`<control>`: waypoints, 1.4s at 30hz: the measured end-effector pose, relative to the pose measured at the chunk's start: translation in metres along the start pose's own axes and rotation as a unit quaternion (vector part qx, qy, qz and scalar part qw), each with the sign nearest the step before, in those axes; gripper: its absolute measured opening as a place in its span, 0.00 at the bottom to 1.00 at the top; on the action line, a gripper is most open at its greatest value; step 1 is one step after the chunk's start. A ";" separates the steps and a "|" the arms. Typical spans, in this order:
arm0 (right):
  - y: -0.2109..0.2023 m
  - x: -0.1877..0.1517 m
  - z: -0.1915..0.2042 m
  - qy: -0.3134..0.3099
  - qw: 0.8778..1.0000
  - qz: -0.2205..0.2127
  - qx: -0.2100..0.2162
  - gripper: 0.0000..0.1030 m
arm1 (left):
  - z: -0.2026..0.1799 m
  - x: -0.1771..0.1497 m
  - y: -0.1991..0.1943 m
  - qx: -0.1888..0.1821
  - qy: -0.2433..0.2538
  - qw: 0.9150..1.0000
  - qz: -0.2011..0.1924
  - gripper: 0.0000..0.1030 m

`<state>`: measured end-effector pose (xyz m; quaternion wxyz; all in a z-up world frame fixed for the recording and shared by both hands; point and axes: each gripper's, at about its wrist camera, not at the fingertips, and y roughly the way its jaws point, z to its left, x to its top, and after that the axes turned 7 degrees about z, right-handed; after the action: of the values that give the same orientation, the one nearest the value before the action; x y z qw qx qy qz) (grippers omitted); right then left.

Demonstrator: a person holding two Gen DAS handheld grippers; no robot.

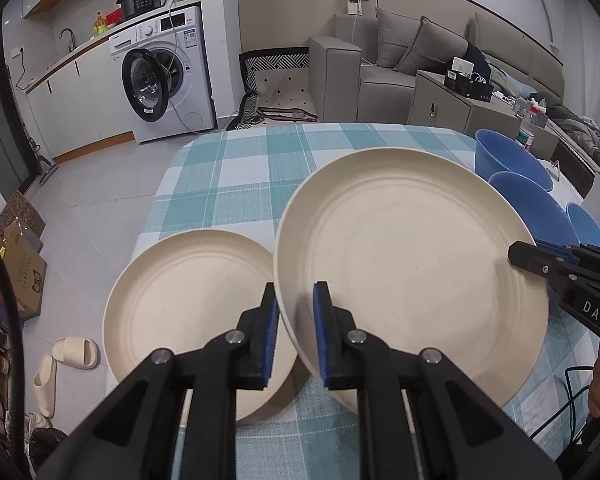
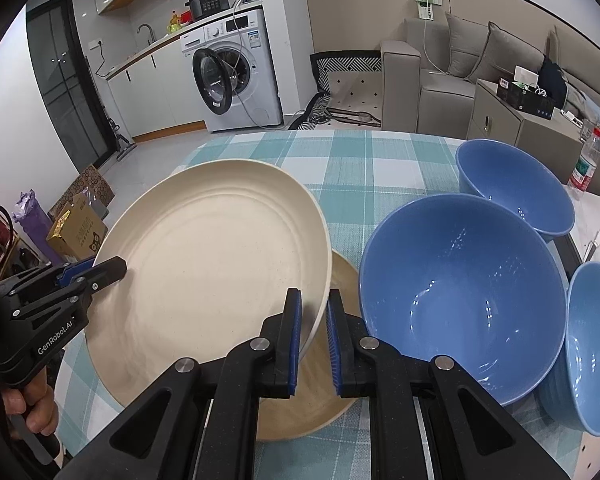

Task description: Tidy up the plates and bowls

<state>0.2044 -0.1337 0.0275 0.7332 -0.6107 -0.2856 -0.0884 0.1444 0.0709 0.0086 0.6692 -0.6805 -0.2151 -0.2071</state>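
Observation:
A cream plate [image 1: 412, 256] is held tilted above the checked tablecloth; it also shows in the right wrist view [image 2: 212, 256]. My left gripper [image 1: 296, 332] straddles its left rim, with a small gap at the left pad. My right gripper [image 2: 314, 336] straddles its right rim, with a gap at the right pad. A second cream plate [image 1: 188, 308] lies flat on the cloth to the left in the left wrist view. In the right wrist view a cream plate [image 2: 340, 360] lies under the held one. Three blue bowls [image 2: 464, 300] [image 2: 512, 184] [image 2: 596, 340] stand to the right.
The table [image 1: 260, 168] carries a teal checked cloth; its left edge drops to a tiled floor with slippers [image 1: 60, 360] and boxes [image 1: 20, 276]. A washing machine [image 1: 168, 72], sofa [image 1: 400, 64] and cabinet [image 1: 456, 104] stand beyond. A plastic bottle [image 2: 586, 164] stands at the right.

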 end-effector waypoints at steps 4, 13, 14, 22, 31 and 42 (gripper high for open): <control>0.003 -0.006 0.001 -0.003 1.000 0.007 -0.001 0.13 | 0.000 -0.004 0.003 0.001 -0.001 1.000 0.004 0.13; 0.011 -0.013 0.004 -0.010 1.000 0.015 -0.009 0.13 | 0.002 -0.009 0.017 -0.001 0.001 1.000 0.016 0.14; 0.013 -0.013 0.005 -0.012 1.000 0.016 -0.011 0.13 | 0.001 -0.009 0.019 0.001 0.002 1.000 0.018 0.14; 0.027 -0.014 0.003 -0.017 0.999 0.026 -0.030 0.13 | -0.002 -0.012 0.034 -0.001 0.005 1.000 0.027 0.15; 0.038 -0.018 0.002 -0.019 0.998 0.034 -0.039 0.13 | -0.004 -0.013 0.047 0.007 0.009 0.999 0.038 0.16; 0.042 -0.023 0.002 -0.025 0.997 0.033 -0.065 0.13 | -0.015 -0.013 0.057 0.019 0.024 0.999 0.043 0.17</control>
<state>0.2051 -0.1269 -0.0198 0.6872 -0.6679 -0.2777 -0.0671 0.1666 0.0550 -0.0452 0.6949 -0.6716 -0.1734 -0.1898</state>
